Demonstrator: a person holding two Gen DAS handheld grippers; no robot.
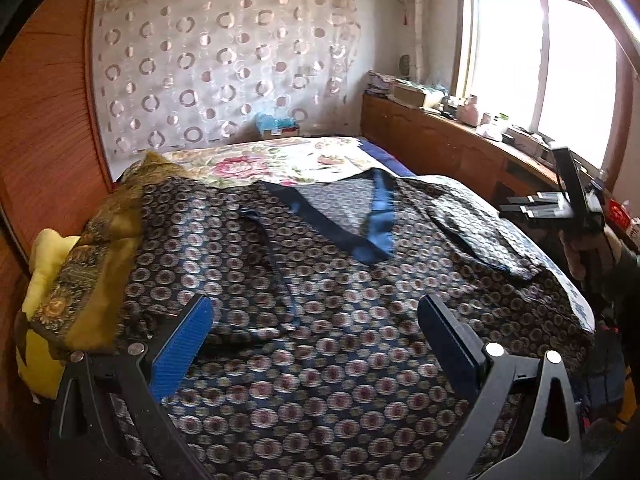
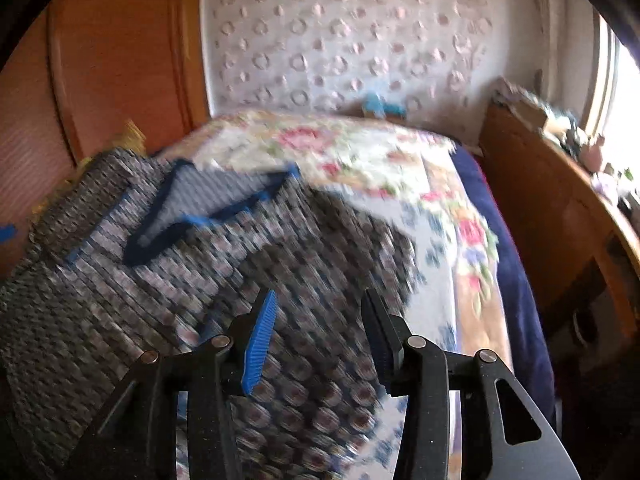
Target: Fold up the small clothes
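We are barely started, we judge: the dark silky garment with round medallion print and blue neckline trim (image 1: 320, 280) lies spread and rumpled across the floral bedspread (image 1: 288, 160), no fold visible, while our left gripper (image 1: 316, 332) and right gripper (image 2: 320, 332) both hover spread apart, holding nothing.

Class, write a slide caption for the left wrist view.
Open left gripper hovers above patterned garment spread on bed.

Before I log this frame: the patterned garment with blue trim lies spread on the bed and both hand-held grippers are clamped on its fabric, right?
Not quite. The garment does lie spread on the bed, but the left hand-held gripper and right hand-held gripper are both open, holding nothing, as each wrist view shows.
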